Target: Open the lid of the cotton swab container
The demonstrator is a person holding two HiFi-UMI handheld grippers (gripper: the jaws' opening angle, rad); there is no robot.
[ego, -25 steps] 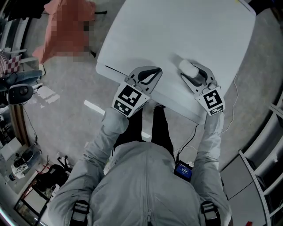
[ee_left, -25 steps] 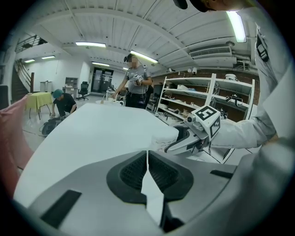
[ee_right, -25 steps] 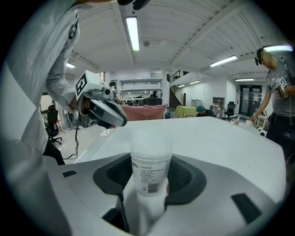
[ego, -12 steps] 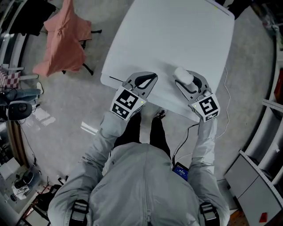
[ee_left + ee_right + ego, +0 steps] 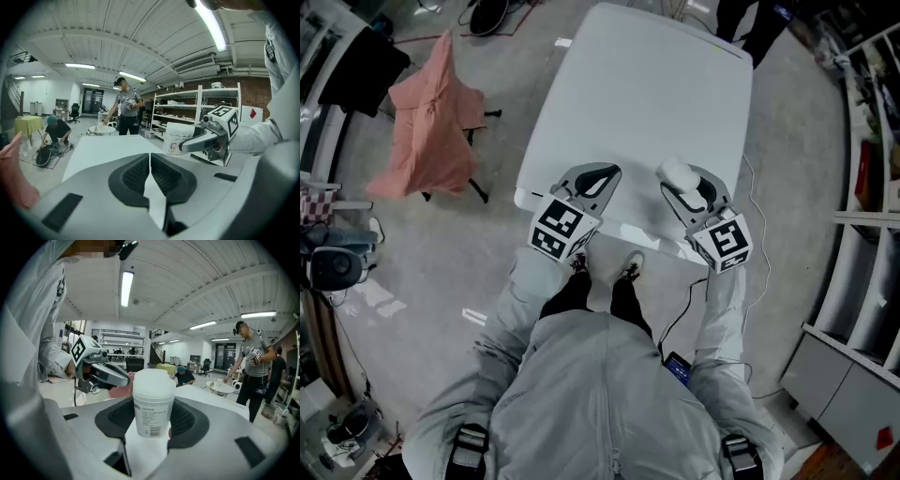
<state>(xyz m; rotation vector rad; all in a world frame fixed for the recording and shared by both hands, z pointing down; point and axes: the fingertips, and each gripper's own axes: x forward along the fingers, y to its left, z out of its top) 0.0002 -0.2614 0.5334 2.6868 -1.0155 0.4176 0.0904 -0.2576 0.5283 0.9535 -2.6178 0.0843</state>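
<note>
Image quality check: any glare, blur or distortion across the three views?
Head view: evenly lit, sharp, edges bowed, table pale and featureless. Left gripper view: strong fisheye, dark corners, ceiling light blown out. Right gripper view: same fisheye; container crisp.

Surface materials and finishes, referenced to the worktop

The worktop (image 5: 647, 94) is a smooth white panel with a faint sheen. Above it, the cotton swab container (image 5: 152, 401) is frosted, translucent plastic with a matt lid and a printed paper label around the body. The right claw (image 5: 684, 184) and left claw (image 5: 150, 159) have matt grey moulded plastic shells; their pads (image 5: 187, 420) are black and finely ribbed, rubber-like. Left of the worktop, a salmon cloth (image 5: 427, 127) hangs in soft folds. The floor (image 5: 787, 150) around the worktop is dull, speckled grey.
</note>
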